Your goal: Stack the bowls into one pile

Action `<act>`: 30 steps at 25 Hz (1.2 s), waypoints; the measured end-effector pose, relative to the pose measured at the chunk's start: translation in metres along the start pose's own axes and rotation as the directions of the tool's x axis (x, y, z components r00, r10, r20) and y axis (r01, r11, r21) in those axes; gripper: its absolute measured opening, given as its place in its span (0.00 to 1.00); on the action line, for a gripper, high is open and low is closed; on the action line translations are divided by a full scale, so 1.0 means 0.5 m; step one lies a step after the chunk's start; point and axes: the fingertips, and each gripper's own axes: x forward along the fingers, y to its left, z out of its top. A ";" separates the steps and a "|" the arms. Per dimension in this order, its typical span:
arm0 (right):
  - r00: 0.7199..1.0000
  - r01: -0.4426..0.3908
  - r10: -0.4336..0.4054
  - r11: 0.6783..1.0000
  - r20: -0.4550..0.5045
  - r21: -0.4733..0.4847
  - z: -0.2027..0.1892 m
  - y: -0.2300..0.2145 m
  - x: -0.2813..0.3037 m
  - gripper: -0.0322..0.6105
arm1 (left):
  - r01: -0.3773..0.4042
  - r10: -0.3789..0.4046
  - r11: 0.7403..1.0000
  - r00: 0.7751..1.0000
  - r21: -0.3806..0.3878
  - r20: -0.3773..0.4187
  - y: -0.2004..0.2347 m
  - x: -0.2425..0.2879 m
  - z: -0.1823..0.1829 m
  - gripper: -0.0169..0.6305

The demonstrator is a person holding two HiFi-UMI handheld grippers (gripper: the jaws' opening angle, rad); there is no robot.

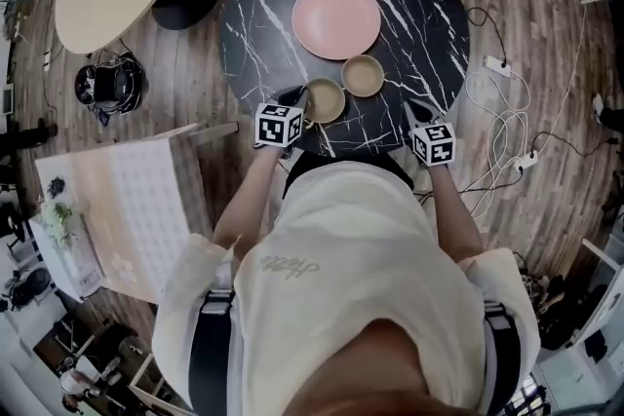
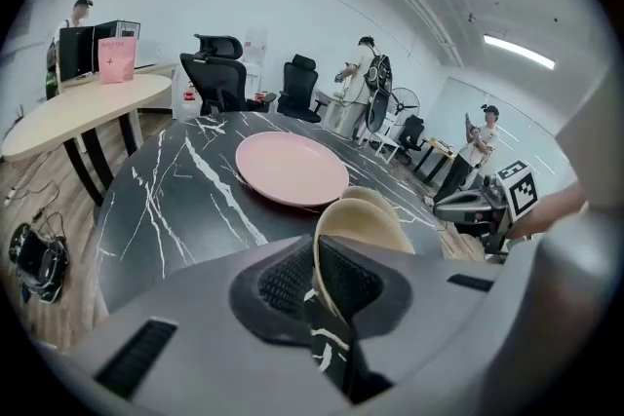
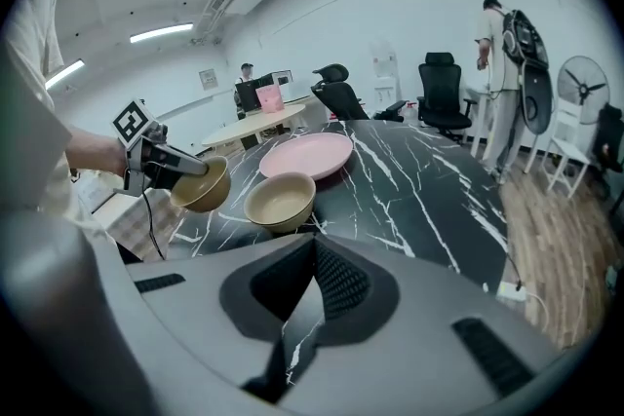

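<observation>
Left gripper (image 2: 317, 258): fingers (image 2: 281, 283) pinch the near rim of a tan bowl (image 2: 369, 227). The rim edge is clamped between the ribbed pads, and the bowl wall rises right past the fingertips. In the right gripper view this held bowl hangs tilted off the jaws, mouth up, and looks clear of the tabletop.

Right gripper (image 3: 314, 250): fingers (image 3: 343, 283) are pressed together with nothing between them. Only black marble shows past the tips.

A second tan bowl (image 3: 280, 200) sits upright on the table, just ahead and a bit left of the right fingertips, not touched by them. From the left fingers it is directly behind the held bowl. The two are close, but I can't tell whether they touch.

A pink plate (image 2: 291, 169) lies flat farther out from both sets of fingers, beyond both bowls and apart from them.

Everything is on a round black marble table (image 2: 166, 209) with white veins. In the head view both grippers are at its near edge, each with its marker cube (image 1: 279, 126) toward the person. The bowls lie between the two, closer to the left one.

Farther out from the left fingers there is a beige oval table (image 2: 88, 107), black office chairs (image 2: 219, 73) and people standing in the background. Far right of the right fingers there is a floor fan (image 3: 583, 83). White cables (image 1: 502, 127) lie on the wooden floor beside the marble table.
</observation>
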 end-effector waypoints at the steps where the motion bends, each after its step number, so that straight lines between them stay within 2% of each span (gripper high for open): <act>1: 1.000 0.004 -0.004 1.000 0.004 0.006 -0.002 -0.004 -0.002 0.06 | 0.004 -0.004 1.000 1.000 0.012 0.002 -0.005 0.004 0.010 0.08; 8: 0.999 0.035 -0.035 0.999 0.013 0.008 -0.022 -0.026 -0.030 0.06 | 0.032 -0.032 0.998 0.999 0.060 0.005 -0.043 0.039 0.072 0.08; 15: 0.998 0.063 -0.065 0.997 0.024 0.050 -0.041 -0.062 -0.052 0.06 | 0.065 -0.064 0.994 0.998 0.085 -0.009 -0.088 0.086 0.111 0.08; 24: 0.997 0.081 -0.082 0.995 0.014 0.052 -0.074 -0.090 -0.080 0.06 | 0.091 -0.086 0.991 0.995 0.098 -0.045 -0.129 0.147 0.116 0.08; 30: 0.997 0.082 -0.082 0.993 0.007 0.080 -0.090 -0.114 -0.085 0.06 | 0.079 -0.072 0.993 0.995 0.088 -0.074 -0.140 0.181 0.104 0.08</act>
